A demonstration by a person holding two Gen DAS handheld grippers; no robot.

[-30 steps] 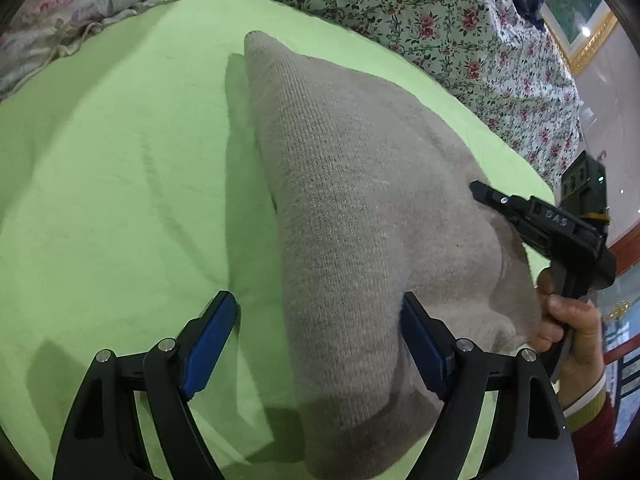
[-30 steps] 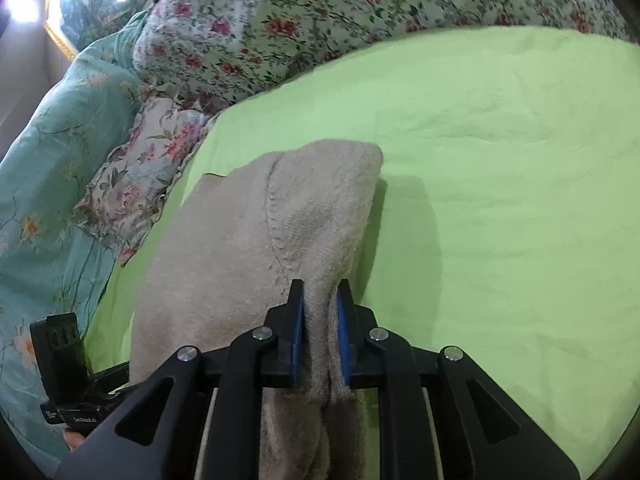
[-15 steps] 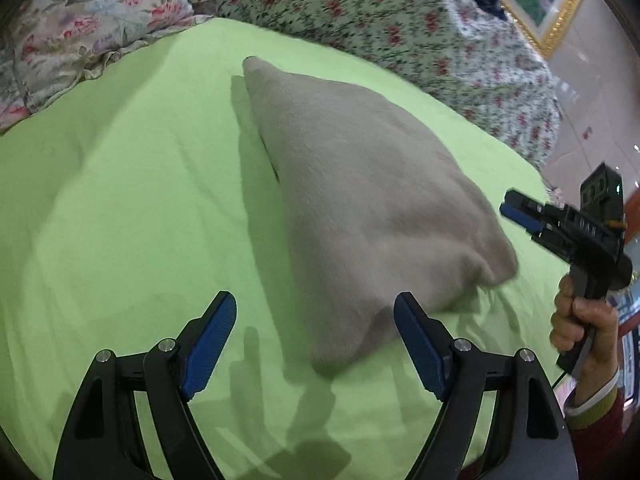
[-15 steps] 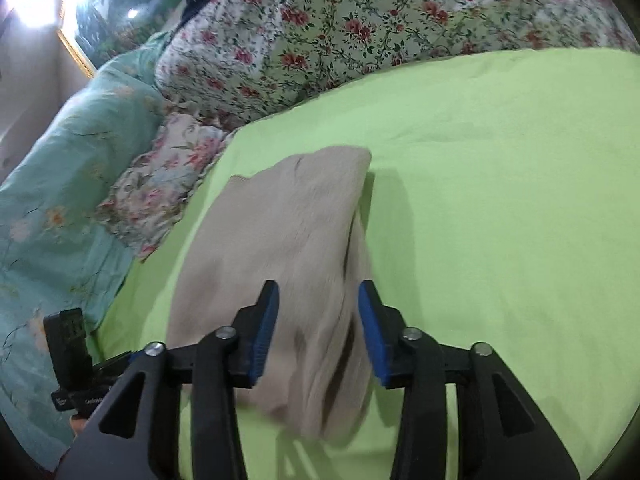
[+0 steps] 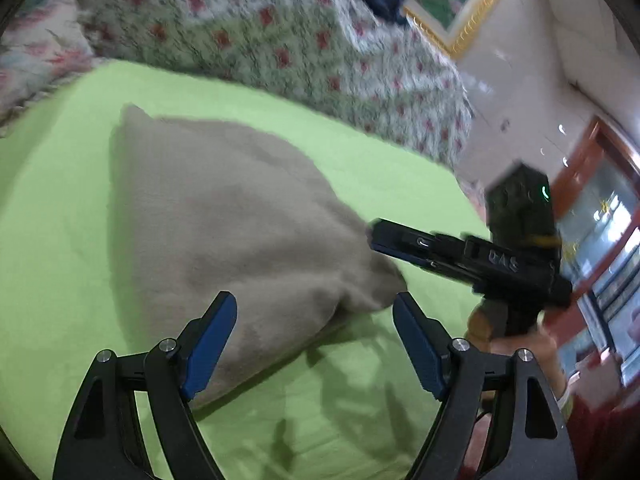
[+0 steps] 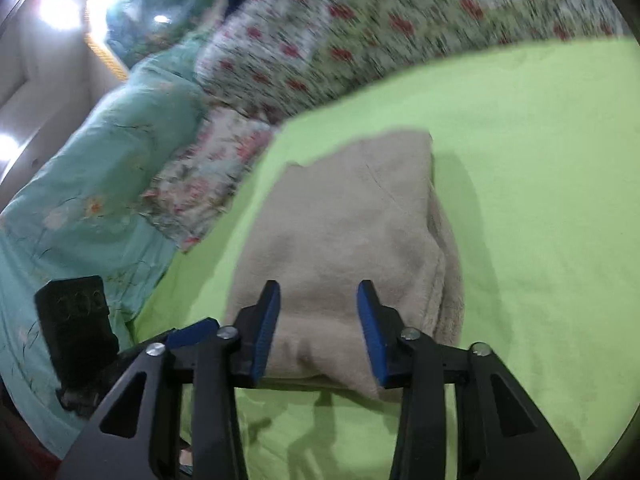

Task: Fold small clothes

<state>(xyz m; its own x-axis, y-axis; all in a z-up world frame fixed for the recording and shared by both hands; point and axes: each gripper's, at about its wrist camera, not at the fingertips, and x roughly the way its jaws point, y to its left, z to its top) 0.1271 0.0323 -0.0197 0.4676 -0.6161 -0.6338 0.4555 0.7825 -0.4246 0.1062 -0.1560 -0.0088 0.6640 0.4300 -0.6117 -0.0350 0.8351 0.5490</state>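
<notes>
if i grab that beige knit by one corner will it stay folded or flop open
The beige knit will probably flop: it looks soft and slumps in rounded folds on the green sheet. Layers showing loose at its right edge would likely slide apart. It seems light, so both open hand-held grippers, left and right, should support it.

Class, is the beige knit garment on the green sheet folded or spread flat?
Folded. The beige knit garment lies as a compact stack, with layered edges showing along its right side, and neither tongs grips it.

Folded sweater (image 6: pixel 352 248) on bedsheet (image 6: pixel 540 184), quilt (image 6: pixel 360 20) behind, pillow (image 6: pixel 208 176) at left.
</notes>
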